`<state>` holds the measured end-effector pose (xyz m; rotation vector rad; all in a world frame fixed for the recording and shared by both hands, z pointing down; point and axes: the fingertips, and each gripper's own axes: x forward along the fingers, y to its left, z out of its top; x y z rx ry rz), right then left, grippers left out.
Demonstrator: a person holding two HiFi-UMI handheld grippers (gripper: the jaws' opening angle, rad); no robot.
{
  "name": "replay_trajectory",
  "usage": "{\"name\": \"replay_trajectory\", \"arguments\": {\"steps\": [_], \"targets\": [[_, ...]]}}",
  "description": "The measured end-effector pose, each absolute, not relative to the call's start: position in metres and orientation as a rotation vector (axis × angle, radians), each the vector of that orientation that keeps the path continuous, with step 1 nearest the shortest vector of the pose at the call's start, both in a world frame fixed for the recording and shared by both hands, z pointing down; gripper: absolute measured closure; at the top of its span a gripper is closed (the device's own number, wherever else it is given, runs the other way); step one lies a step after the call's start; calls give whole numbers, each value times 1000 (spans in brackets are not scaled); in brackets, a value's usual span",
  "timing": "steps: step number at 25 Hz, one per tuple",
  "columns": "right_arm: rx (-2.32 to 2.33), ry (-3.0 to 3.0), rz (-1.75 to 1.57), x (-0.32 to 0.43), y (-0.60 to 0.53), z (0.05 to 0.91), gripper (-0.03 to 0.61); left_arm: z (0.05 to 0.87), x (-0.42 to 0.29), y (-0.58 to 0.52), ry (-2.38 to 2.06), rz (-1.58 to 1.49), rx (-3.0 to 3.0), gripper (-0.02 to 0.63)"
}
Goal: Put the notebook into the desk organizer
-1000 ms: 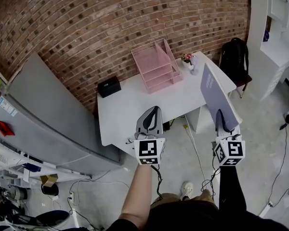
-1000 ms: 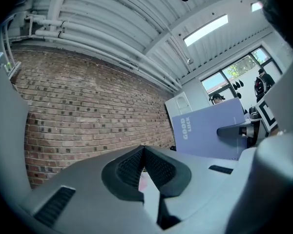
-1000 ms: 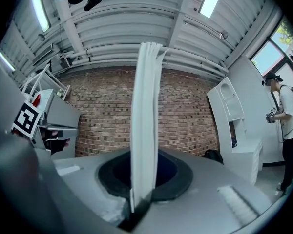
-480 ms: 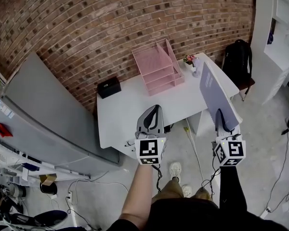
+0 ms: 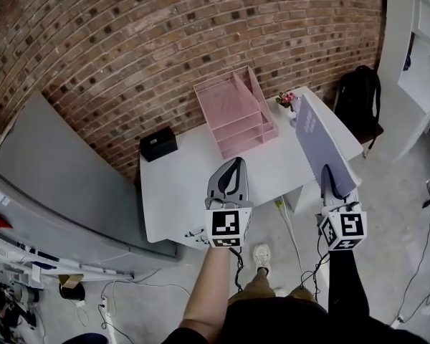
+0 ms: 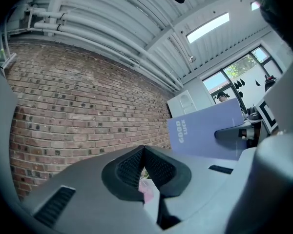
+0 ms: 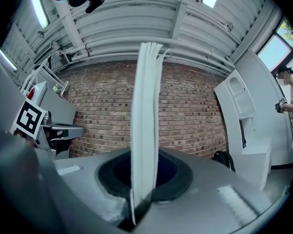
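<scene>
Carry stage: gripping notebook (image 5: pixel 319 142) upright in right gripper (image 5: pixel 328 169) fingers, left gripper (image 5: pixel 234 162) fingers closed empty, short of organizer (image 5: pixel 236 110); next, probably leveling and sliding into a tray.

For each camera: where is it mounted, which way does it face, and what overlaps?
Head view: on the person's head, facing steeply down at the desk and desk organizer; both arms and a shoe show.
Left gripper view: on the left gripper, along its shut jaws toward the brick wall.
Right gripper view: on the right gripper, along jaws clamped on the notebook, toward that wall.
Shared: all three show the notebook.
</scene>
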<state>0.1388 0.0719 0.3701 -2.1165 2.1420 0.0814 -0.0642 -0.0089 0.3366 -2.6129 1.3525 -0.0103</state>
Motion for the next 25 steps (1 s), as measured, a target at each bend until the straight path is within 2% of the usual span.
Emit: {"name": "replay_trajectory", "arguments": {"steps": [14,25], "targets": [[-2185,2112,86,153,-76,368,549,339,-40,-166,1283,16,-2675,606],[-2211,2115,89,149,-148,369,549,344,-34,-238,1255,39,-2717,606]]}}
